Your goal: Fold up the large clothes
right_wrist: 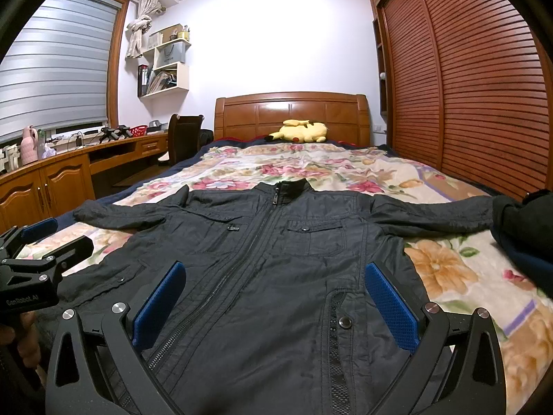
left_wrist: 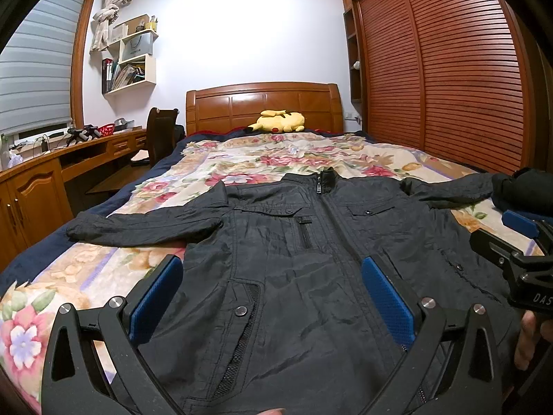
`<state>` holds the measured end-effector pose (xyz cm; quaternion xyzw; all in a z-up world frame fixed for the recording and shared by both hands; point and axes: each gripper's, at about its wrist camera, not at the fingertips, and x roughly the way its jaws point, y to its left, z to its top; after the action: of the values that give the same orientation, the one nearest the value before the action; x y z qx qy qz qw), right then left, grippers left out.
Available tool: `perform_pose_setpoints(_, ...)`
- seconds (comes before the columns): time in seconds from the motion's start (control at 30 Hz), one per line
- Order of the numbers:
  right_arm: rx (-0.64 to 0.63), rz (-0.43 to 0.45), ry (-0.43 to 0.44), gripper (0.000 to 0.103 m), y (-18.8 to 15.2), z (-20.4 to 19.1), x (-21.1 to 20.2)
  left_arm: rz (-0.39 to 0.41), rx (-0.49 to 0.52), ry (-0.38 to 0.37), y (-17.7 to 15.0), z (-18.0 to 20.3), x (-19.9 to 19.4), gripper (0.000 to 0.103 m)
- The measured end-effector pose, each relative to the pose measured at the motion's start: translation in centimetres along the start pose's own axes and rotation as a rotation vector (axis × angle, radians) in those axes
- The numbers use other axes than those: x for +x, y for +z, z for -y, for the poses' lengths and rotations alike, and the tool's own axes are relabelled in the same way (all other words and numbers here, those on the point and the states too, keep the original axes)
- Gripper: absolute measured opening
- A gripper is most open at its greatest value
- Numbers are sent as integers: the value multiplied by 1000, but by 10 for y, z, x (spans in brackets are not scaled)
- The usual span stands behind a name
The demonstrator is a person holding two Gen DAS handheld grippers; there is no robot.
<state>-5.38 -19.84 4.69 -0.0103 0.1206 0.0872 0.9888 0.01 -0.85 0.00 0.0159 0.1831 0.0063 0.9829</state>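
Left wrist view shows our left gripper (left_wrist: 273,297) with its blue fingers (left_wrist: 157,297) spread wide and holding nothing, hovering over the lower left half of the black jacket (left_wrist: 293,242). Right wrist view shows our right gripper (right_wrist: 276,306) the same way, fingers (right_wrist: 390,306) spread and empty, above the lower right half near the snap pocket.

Beyond the fingers, the jacket lies face up and zipped on the floral bedspread (left_wrist: 86,269), hem at the foot edge of the bed nearest us, collar (right_wrist: 290,190) pointing toward the headboard (right_wrist: 290,114). Its left sleeve (left_wrist: 138,224) reaches toward the bed's left edge; its right sleeve (right_wrist: 432,214) reaches toward the right edge, its cuff close to a dark bundle (right_wrist: 522,221) lying there, though we cannot tell whether they touch.

We judge no fold has begun, so the step in hand is the first grasp. To do it well, we should bring each sleeve across the chest, pinching at the cuff and keeping the fabric low so the slick shell does not slide or bunch. Grip only one layer, lift the right cuff clear of the bundle first, and smooth the body before folding the hem toward the collar.
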Motion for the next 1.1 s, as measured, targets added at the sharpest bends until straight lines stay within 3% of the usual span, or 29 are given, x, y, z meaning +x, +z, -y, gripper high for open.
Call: perform_pose_setpoints(1.1,10,-5,4,103,-1,2,-1,13,-7,3,6,-2,-4,103)
